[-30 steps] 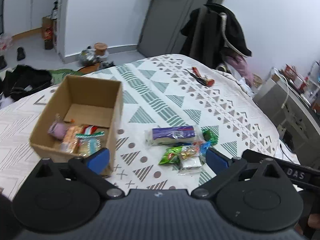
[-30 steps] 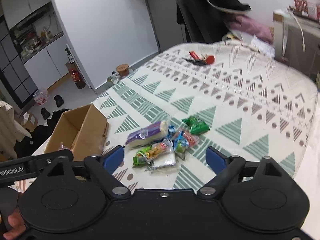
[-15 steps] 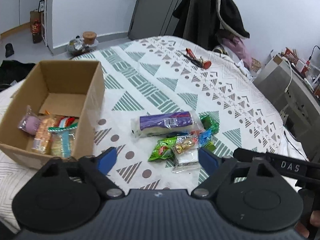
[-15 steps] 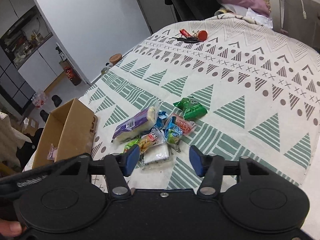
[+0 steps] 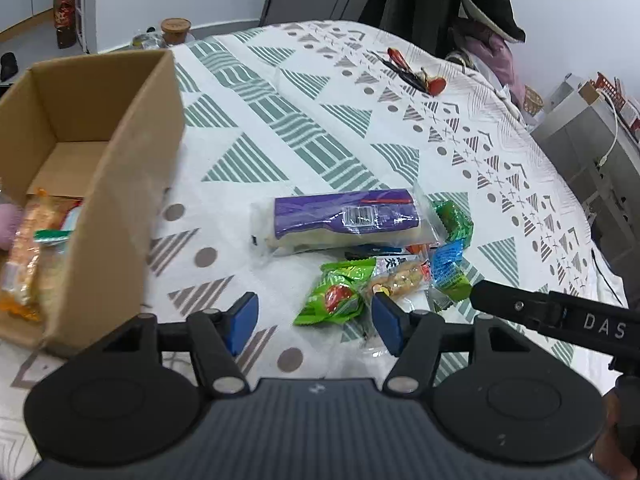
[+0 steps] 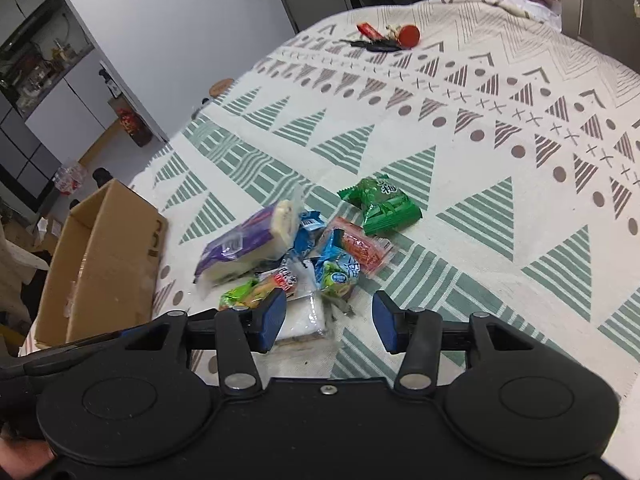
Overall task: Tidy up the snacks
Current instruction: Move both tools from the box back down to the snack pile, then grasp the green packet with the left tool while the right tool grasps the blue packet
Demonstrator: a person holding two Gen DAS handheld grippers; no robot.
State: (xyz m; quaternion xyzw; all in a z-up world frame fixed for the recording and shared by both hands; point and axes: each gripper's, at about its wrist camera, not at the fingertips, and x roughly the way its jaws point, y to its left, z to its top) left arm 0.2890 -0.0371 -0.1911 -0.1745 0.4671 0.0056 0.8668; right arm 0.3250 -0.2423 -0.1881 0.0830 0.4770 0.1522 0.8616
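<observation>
A pile of snacks [image 5: 384,256] lies on a bed cover [image 5: 320,120] with green and grey triangles. The biggest one is a long purple pack [image 5: 344,216]. In the left wrist view its long side runs left to right, and its left end points at the cardboard box [image 5: 132,184]. The box stands just beside the pile, on the left, with its top open. Some snacks already lie inside it. A light green pack [image 5: 334,296] lies at the near edge of the pile. A dark green pack [image 6: 380,206] lies at the far right, a little apart from the rest. A blue pack [image 6: 340,268] and a red pack [image 6: 362,250] sit in the middle. The left gripper [image 5: 314,322] hangs over the near edge of the pile. Its jaws have just been closing, but they are still apart and hold nothing. The right gripper [image 6: 330,320] is over the pile too. Its jaws have also narrowed and hold nothing, with a white pack [image 6: 306,314] below the gap.
</observation>
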